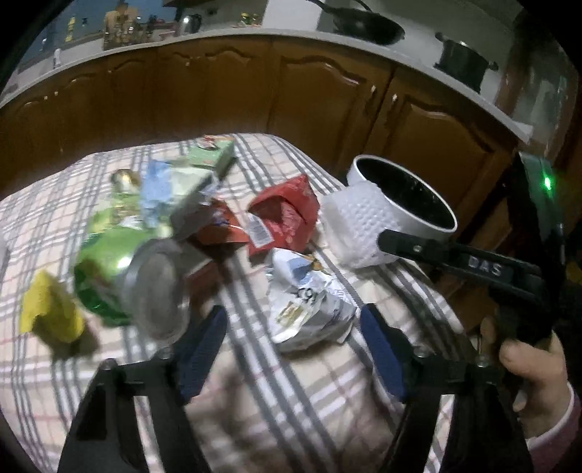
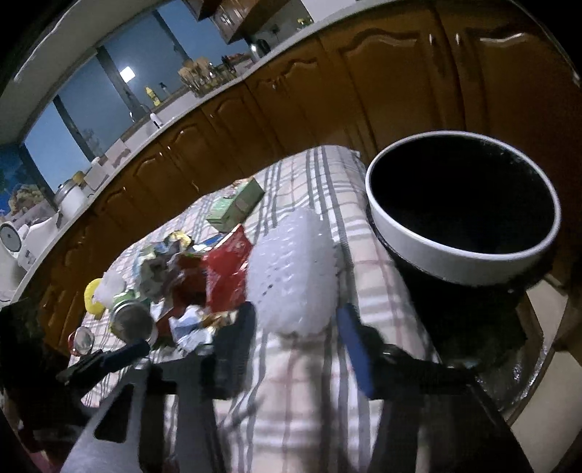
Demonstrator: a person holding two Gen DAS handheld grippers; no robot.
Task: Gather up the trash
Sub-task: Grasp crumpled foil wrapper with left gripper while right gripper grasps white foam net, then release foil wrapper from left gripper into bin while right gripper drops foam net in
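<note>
My left gripper (image 1: 293, 349): I see its blue fingers (image 1: 203, 349) apart over the checked cloth (image 1: 283, 418). A crumpled white wrapper (image 1: 309, 305) lies between them, a bit ahead. I cannot tell if the fingers touch it.
My right gripper (image 2: 296, 334): its fingers stand on each side of the white bumpy foam (image 2: 294, 273). I cannot tell if they squeeze it, the picture is blurry there.
Trash pile: it lies in the middle of the cloth. I see a green can (image 1: 120, 269) on its side, a red bag (image 1: 287, 211), a yellow scrap (image 1: 47, 309) and a small green box (image 1: 214, 152) at the far end.
Bin (image 2: 462, 207): it is round with a white rim and dark inside. It stands by the cloth's right edge, just beside the foam.
Hand (image 1: 534, 378): in the left view I see it holding the other gripper's black handle.
Behind: brown cupboards (image 1: 218, 94) and a white counter with a black pot (image 1: 463, 63) and a pan (image 1: 367, 25).
</note>
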